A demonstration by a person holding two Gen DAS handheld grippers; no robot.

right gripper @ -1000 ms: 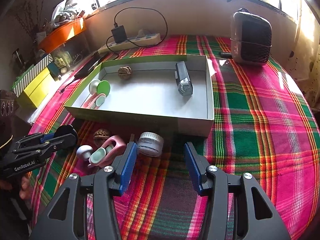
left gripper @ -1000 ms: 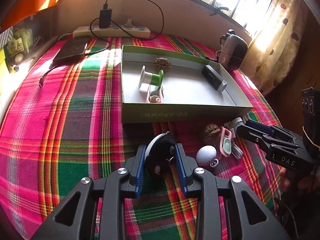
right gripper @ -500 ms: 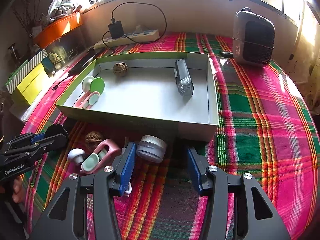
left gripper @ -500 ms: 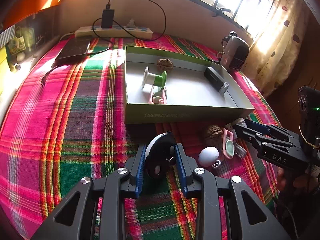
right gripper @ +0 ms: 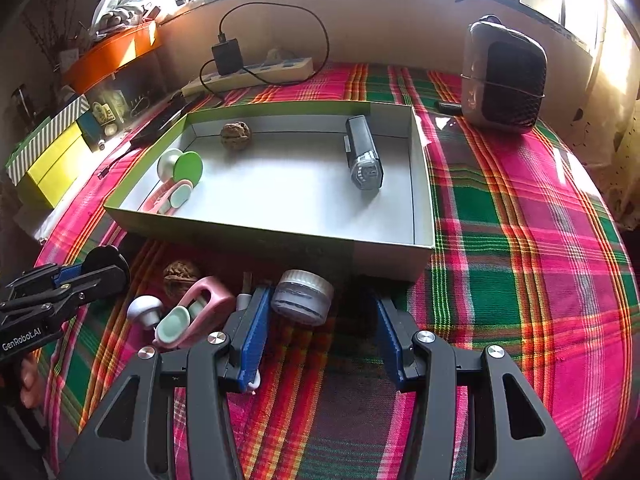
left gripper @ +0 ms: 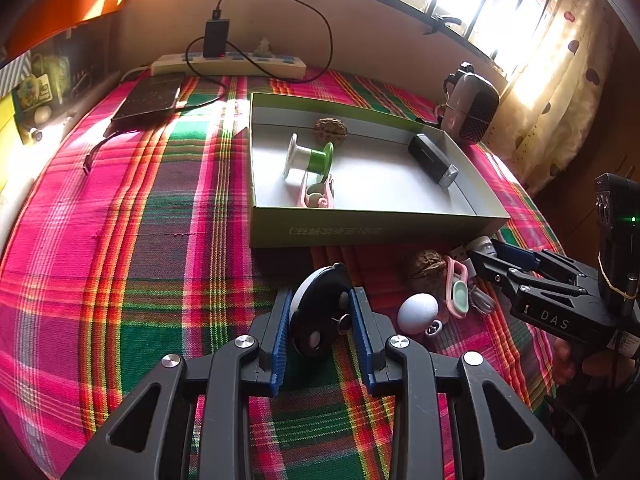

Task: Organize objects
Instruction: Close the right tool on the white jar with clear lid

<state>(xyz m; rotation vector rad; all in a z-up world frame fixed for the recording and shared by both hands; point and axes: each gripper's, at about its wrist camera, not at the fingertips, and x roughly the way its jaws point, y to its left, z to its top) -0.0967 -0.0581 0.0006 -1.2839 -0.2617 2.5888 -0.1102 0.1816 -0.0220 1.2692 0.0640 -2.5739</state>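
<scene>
In front of the tray point(left gripper: 360, 224): left gripper point(left gripper: 320, 320) clamping black disc point(left gripper: 320, 316); right gripper point(right gripper: 318, 332) wide, small jar point(right gripper: 302, 298) between fingers

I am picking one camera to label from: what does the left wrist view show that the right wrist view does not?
Only the left wrist view shows the face of the black disc gripped in the left tongs, and the curtain. Only the right wrist view shows the small jar between the open right tongs, and the yellow box. Both show the tray, both walnuts and the heater.
</scene>
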